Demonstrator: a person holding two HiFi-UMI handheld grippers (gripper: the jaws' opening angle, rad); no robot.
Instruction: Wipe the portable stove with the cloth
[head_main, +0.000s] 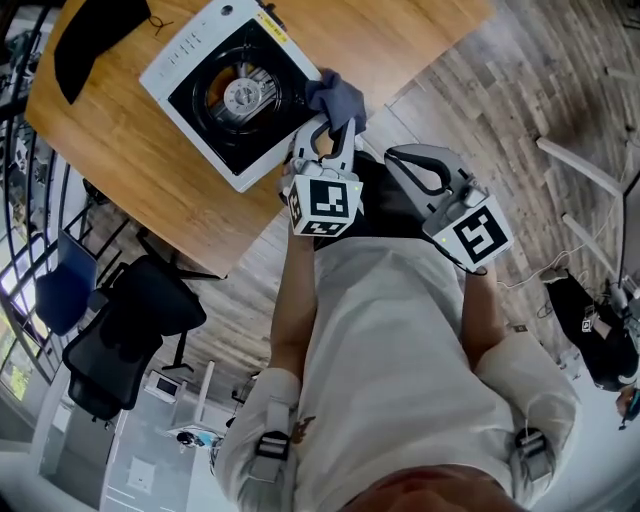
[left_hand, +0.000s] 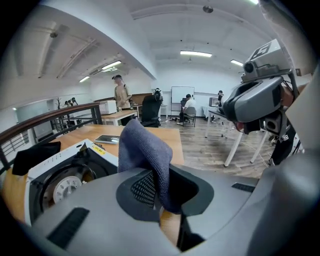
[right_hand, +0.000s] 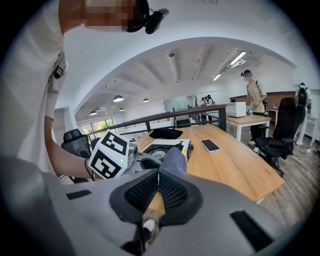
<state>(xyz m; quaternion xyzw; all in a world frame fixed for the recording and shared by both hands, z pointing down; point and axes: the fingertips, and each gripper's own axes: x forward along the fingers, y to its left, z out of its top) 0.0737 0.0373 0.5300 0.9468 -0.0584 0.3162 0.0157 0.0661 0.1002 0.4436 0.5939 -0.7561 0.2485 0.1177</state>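
Observation:
The portable stove (head_main: 235, 90), white with a black top and a round burner, lies on the wooden table (head_main: 120, 150). A grey-blue cloth (head_main: 337, 98) sits at the stove's near right corner, and my left gripper (head_main: 335, 130) is shut on it. In the left gripper view the cloth (left_hand: 145, 155) stands up between the jaws, with the stove (left_hand: 60, 175) low on the left. My right gripper (head_main: 395, 155) hangs beside the table's edge, shut with nothing in it. In the right gripper view its pads (right_hand: 170, 192) meet, and the cloth (right_hand: 175, 160) and stove (right_hand: 167, 147) lie ahead.
A black item (head_main: 95, 35) lies at the table's far left corner. A phone (right_hand: 210, 145) rests on the table beyond the stove. Office chairs (head_main: 130, 330) stand on the floor to the left. People stand and sit at desks far off.

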